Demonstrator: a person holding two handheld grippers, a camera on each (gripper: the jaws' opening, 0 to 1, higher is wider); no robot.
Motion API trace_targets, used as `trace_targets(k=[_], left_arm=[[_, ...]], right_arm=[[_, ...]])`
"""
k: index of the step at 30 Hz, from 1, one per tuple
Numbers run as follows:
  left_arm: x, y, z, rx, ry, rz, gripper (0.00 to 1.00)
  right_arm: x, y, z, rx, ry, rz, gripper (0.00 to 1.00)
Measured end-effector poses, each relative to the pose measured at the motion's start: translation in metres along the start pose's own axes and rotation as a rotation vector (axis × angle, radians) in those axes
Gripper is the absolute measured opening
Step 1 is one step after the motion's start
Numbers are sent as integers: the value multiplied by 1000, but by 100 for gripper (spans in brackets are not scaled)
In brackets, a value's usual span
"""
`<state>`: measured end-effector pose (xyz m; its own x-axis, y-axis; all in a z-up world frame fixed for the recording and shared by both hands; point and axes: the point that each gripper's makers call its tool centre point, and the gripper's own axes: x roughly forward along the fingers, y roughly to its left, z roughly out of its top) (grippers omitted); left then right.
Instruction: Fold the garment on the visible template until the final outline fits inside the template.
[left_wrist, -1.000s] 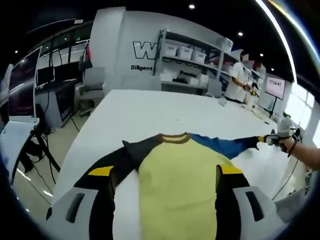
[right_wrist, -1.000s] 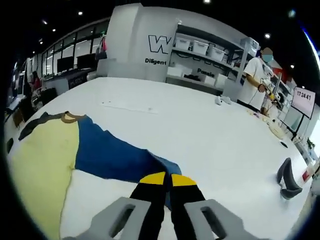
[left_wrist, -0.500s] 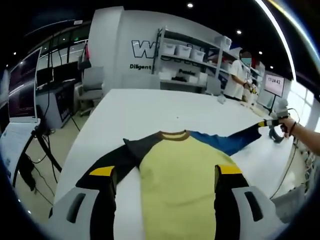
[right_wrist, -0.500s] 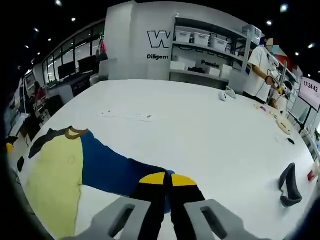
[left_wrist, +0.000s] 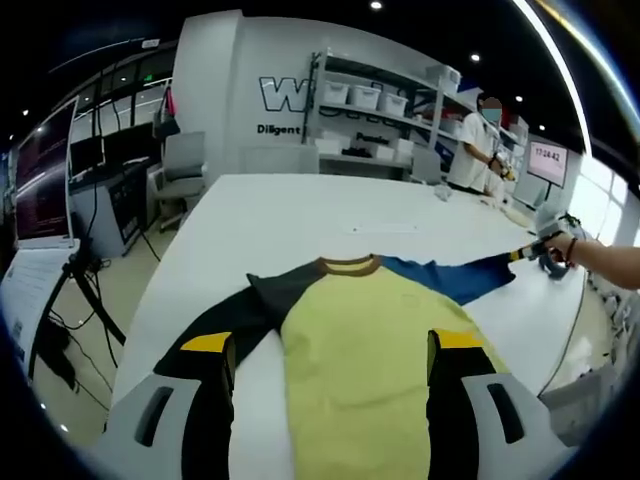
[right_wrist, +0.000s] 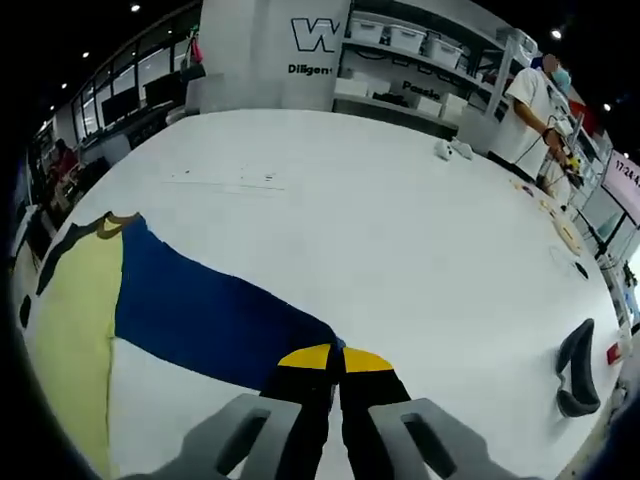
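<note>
- Yellow-bodied garment (left_wrist: 375, 350) lies flat on the white table (left_wrist: 300, 205) in the left gripper view, collar (left_wrist: 348, 265) away from you, hem toward you; body axis runs along your line of sight; black sleeve (left_wrist: 235, 315) angles off to the left; your left gripper (left_wrist: 330, 350) has its jaws spread wide, straddling the body and holding nothing.
- Same view: blue sleeve (left_wrist: 455, 278) has been drawn out to the right over the last second, now taut and nearly straight, its cuff held up at your right gripper (left_wrist: 540, 246); I'd call this spreading, so no fold is made yet; I can't make out a template outline under the cloth.
- Blue fills the right gripper view: sleeve (right_wrist: 215, 315) runs from the collar (right_wrist: 118, 218) at far left to the jaws at bottom centre; right gripper (right_wrist: 335, 357) is pinched closed on the cuff; the sleeve reads longer and flatter than a second ago; a dark object (right_wrist: 578, 368) lies well apart at the right.
</note>
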<state>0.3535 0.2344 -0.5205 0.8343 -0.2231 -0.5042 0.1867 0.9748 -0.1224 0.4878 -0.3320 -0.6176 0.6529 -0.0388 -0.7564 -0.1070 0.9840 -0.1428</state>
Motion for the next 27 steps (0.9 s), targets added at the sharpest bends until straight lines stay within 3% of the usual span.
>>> trace_targets(k=[5,14,17,20,24,27], left_arm=[[-1,4,-1,2,9,23,78],[1,8,-3,-6,20,49,77],[1,9,-3,-9,19,46,77],[1,9,-3,-2,23,45,77],[0,10,0,-1,13,40,77],[-1,10,2,0,10,41,77]], right_arm=[[18,-8,-3,-5,20,-19,0],[42,-1,-6,23,5,37,1],[44,7,-6,80,-5,75,13],[41,14,-5,84,-21,102,23],[34,25,-9,1,-35,124,34],[31,28,-18,-53,-17,124,33]])
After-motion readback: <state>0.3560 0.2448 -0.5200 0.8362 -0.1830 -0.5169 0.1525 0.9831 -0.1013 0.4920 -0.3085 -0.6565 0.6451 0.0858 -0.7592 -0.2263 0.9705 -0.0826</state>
